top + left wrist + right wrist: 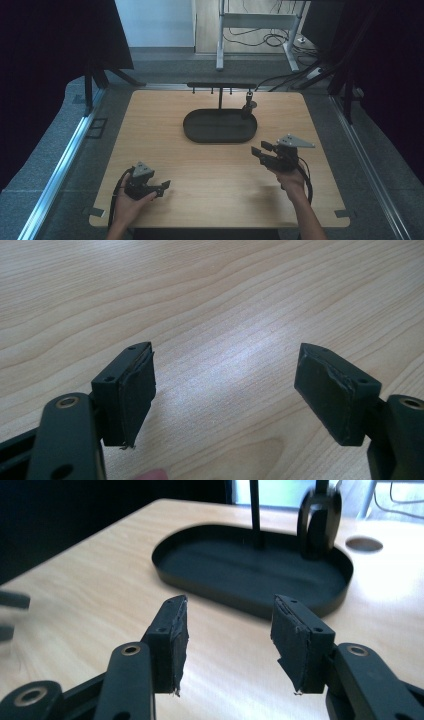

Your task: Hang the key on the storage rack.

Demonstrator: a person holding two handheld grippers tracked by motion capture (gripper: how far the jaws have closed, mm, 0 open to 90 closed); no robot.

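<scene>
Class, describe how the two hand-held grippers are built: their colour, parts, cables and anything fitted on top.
Both the left gripper and the right gripper are black, each with two flat rectangular jaws faced with dark pads frayed at the edges. Brass-coloured rivets mark the jaw arms. A grey three-cornered plate sits on top of each, and a black cable trails back from each. The forearms are bare, no sleeves.

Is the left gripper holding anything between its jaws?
No, the left gripper is open, with bare wooden table showing between its jaws.
</scene>
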